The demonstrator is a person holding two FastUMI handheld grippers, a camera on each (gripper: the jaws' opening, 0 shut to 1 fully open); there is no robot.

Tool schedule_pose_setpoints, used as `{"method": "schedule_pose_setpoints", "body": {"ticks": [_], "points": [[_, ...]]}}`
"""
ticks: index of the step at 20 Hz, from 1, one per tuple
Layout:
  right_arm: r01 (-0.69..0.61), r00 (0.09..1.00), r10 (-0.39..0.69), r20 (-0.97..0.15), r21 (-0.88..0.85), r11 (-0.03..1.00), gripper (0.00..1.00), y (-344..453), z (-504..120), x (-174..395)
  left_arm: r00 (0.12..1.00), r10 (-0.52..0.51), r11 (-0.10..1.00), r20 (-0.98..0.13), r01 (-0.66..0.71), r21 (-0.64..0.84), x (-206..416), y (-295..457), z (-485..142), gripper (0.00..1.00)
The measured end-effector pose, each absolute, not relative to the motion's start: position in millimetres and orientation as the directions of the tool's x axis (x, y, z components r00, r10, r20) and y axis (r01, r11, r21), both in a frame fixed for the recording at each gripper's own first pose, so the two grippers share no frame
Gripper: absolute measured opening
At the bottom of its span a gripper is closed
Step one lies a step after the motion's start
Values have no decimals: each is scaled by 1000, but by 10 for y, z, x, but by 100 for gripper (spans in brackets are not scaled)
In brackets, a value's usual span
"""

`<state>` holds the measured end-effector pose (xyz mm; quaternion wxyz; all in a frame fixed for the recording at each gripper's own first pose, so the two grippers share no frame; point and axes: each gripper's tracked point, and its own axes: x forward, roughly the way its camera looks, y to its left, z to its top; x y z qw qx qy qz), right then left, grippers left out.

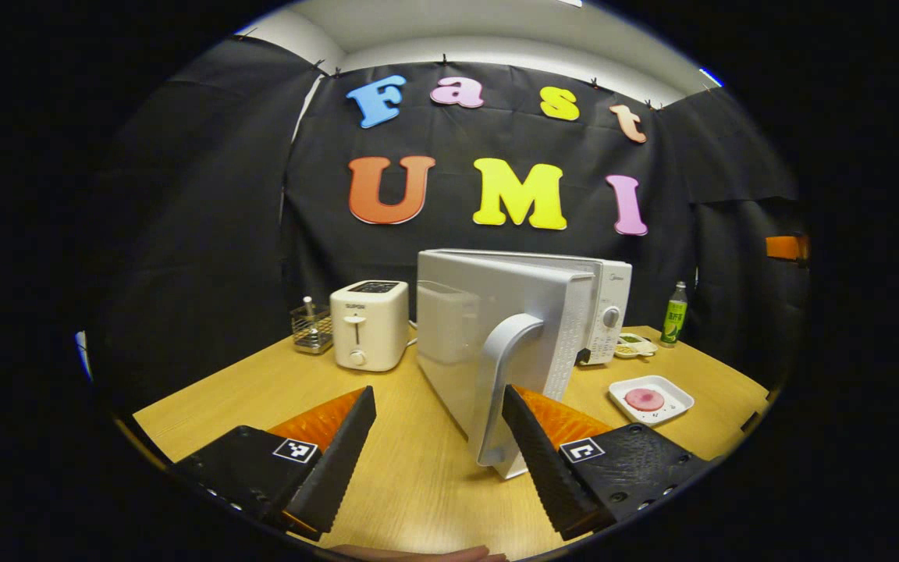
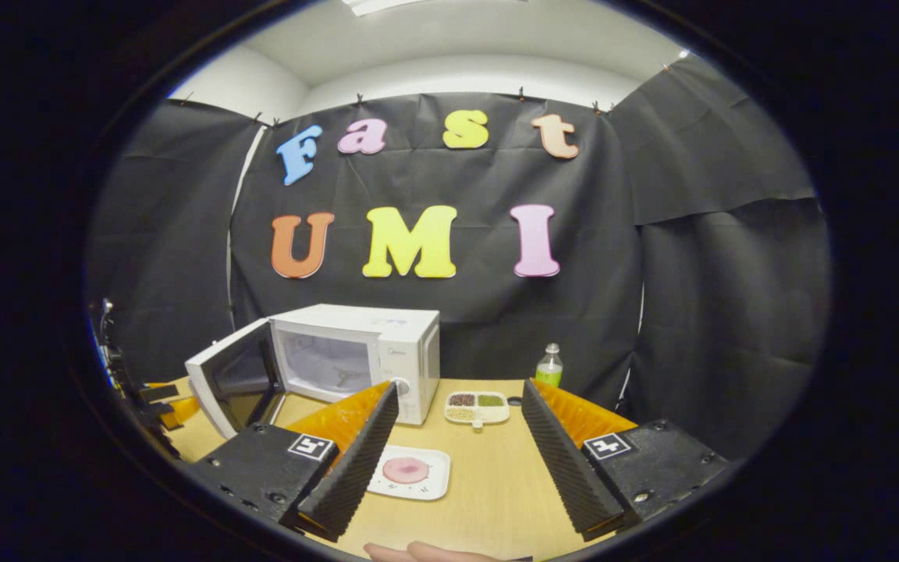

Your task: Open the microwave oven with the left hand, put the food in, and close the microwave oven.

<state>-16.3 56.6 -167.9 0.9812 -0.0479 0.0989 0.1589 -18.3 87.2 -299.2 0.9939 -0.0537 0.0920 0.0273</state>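
The left gripper has its jaws apart, the door handle just ahead between them; the microwave door stands swung open. The right gripper also gapes, over the white plate of pink food on the worktop before the microwave. The plate looks light, stiff and slick: grip its rim.

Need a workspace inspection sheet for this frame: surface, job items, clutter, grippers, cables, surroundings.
Surface: light wooden table, bare between items.
Job's things: white microwave oven, door swung open; pink round food on white rectangular plate, outside the oven.
Clutter: white toaster; wire mesh basket; green bottle; white divided dish.
Grippers: left gripper open, by the door handle; right gripper open, above the plate.
Cables: nothing seen.
Surroundings: black cloth wall.
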Motion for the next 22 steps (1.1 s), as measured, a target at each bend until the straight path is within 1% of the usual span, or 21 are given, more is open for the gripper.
{"method": "schedule_pose_setpoints", "body": {"ticks": [1, 4, 5, 7, 8, 9, 10, 11, 14, 15, 17, 18, 19, 20, 21, 22], "points": [[-328, 924, 303, -233, -77, 942, 94, 610, -1769, -126, 982, 60, 992, -179, -79, -98, -279, 949, -2932, 95], [-351, 897, 305, -320, -96, 931, 94, 724, -2021, 62, 982, 107, 988, -156, -122, -94, -506, 1098, -2664, 95], [-361, 883, 307, -356, -97, 927, 100, 748, -2116, 141, 982, 111, 986, -153, -127, -104, -571, 1110, -2571, 95], [-367, 857, 290, -425, -109, 924, 100, 746, -2283, 338, 985, 101, 983, -143, -121, -141, -662, 1078, -2376, 95], [-369, 840, 281, -464, -111, 923, 94, 735, -2366, 432, 987, 89, 982, -136, -110, -155, -678, 1056, -2278, 95], [-365, 821, 268, -503, -102, 925, 100, 722, -2463, 532, 988, 82, 982, -127, -103, -161, -689, 1046, -2188, 95], [-362, 793, 259, -551, -85, 928, 94, 706, -2567, 632, 990, 85, 983, -114, -102, -155, -677, 1054, -2085, 95], [-360, 761, 247, -600, -73, 930, 100, 683, -2696, 684, 991, 95, 984, -96, -108, -143, -666, 1079, -1984, 95], [-377, 625, 248, -740, -7, 926, 100, 699, -3064, 786, 993, 106, 985, -51, -112, -130, -610, 1040, -1710, 95], [-368, 582, 239, -777, 10, 930, 92, 667, -3197, 815, 994, 100, 986, -40, -104, -131, -575, 992, -1638, 95], [-351, 503, 221, -836, 37, 936, 84, 621, -3459, 883, 996, 88, 988, -26, -90, -124, -502, 918, -1528, 95], [-346, 461, 230, -857, 65, 936, 79, 640, -3593, 910, 997, 81, 989, -17, -83, -119, -475, 865, -1477, 95], [-338, 410, 243, -879, 101, 936, 79, 669, -3753, 907, 997, 77, 990, -1, -76, -118, -428, 812, -1418, 95], [-325, 347, 255, -903, 139, 935, 86, 681, -3904, 885, 998, 69, 991, 9, -67, -119, -386, 760, -1374, 95], [-313, 284, 271, -920, 178, 933, 84, 721, -4049, 859, 998, 57, 991, 20, -54, -121, -362, 696, -1335, 95], [-303, 232, 280, -932, 204, 931, 70, 762, -4186, 846, 998, 51, 992, 26, -47, -120, -347, 636, -1297, 95]]}}
